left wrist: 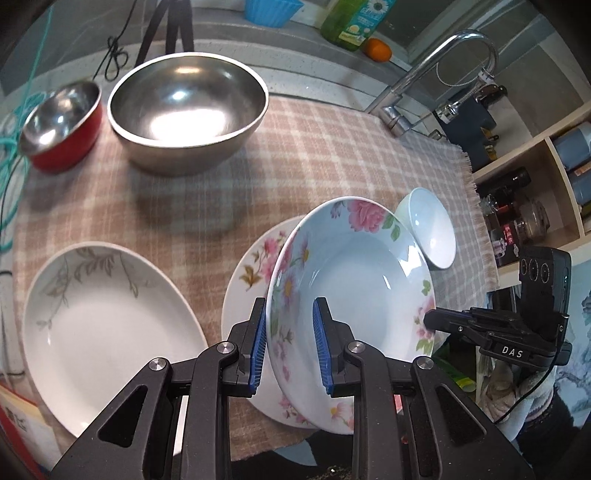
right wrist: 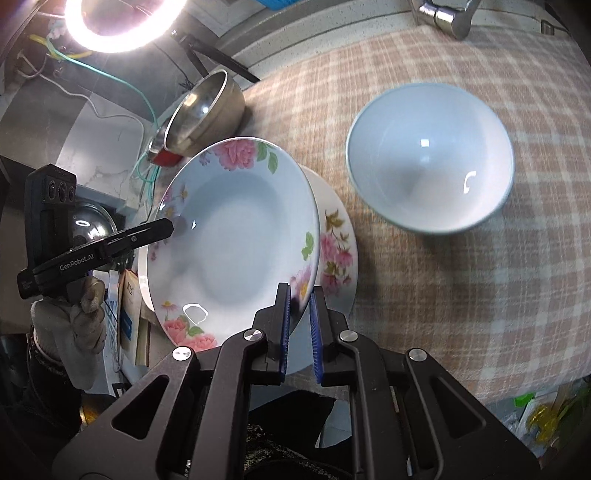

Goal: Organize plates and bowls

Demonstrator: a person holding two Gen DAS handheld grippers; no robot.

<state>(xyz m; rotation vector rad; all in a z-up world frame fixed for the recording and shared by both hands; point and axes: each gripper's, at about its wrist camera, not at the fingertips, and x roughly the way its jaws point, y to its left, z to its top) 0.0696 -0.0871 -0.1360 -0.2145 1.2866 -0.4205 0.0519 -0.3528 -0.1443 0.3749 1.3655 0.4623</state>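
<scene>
Steeply angled down, both grippers (left wrist: 289, 345) (right wrist: 299, 325), jaws pinching floral plate (left wrist: 354, 280) rim at six o'clock, tilted above second plate (left wrist: 255, 266).

Both grippers are black with blue ribbed pads (left wrist: 258, 343) and silver round screws (right wrist: 253, 335). The left gripper (right wrist: 168, 229) is marked "GenRobot.AI". The hand (right wrist: 86, 314) wears a pale knitted glove.

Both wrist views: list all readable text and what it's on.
"DAS" on the right gripper, on its body.
"GenRobot.AI" on the left gripper, along its side.
Green bottle: label print with a daisy, too blurred to read.
Jars on the shelf: labels too small to read.
Papers beside the table edge: print not legible.
Flowered plate held by both grippers: no text.
</scene>
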